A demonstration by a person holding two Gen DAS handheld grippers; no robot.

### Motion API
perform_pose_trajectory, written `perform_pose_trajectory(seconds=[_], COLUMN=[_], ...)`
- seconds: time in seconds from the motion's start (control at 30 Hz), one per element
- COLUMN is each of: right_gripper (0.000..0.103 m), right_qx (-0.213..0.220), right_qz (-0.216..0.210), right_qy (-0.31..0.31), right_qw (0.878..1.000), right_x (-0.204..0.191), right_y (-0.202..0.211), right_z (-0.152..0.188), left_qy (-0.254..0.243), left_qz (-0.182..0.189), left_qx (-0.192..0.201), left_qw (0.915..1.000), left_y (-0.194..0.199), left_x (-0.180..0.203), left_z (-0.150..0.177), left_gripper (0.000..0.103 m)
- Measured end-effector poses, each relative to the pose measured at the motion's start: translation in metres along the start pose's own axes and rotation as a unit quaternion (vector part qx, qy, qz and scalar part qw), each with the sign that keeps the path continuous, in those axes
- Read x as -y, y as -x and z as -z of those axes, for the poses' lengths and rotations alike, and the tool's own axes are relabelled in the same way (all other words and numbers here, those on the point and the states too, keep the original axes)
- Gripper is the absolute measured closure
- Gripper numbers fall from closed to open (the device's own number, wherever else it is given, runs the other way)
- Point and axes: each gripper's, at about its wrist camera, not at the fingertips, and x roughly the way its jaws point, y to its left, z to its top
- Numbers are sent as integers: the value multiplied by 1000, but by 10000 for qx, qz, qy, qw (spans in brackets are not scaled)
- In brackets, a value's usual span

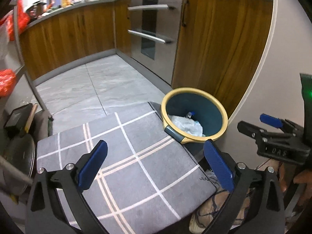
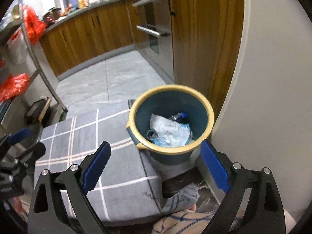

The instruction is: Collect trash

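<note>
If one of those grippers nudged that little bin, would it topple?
Probably it would slide or tip easily: the trash bin looks like thin plastic and holds only crumpled paper and a small bottle. It also widens toward its rim, so it is likely top-heavy.

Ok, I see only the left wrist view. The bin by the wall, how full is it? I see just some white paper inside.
Observer: In the right wrist view the bin is filled only low down; crumpled white paper covers most of the bottom.
Operator: Is anything under the paper?
Observer: Yes, something light blue with a thin loop shows at its near edge, maybe a mask.
Operator: Does the right claw carry something?
Observer: No, the right claw is open and empty.
</note>
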Motion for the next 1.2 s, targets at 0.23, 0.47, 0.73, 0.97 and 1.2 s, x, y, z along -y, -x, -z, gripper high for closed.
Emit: perform_pose_trajectory(seconds=[0.23,0.47,0.73,0.97,1.2], right_gripper=[5,5,5,5,5], right_qx=[1267,1326,1346,1348,1332], right_qz=[181,129,134,157,158], right_qy=[520,499,490,547,563], right_qw=[9904,9898,9896,9892,9894], right_x=[-23,-29,-30,-35,-36], right_y=[44,46,47,46,46], right_z=[12,15,19,20,21], left_qy=[-85,-88,-89,-62,-72], left_qz=[-355,-389,-406,-379,-387], left_qx=[945,1082,1186,1156,1142], left_qw=[9948,9933,9921,9926,9927], left_y=[42,45,51,48,48], left_x=[6,3,0,0,-2], left_z=[12,17,18,18,19], left_gripper=[6,6,6,6,6])
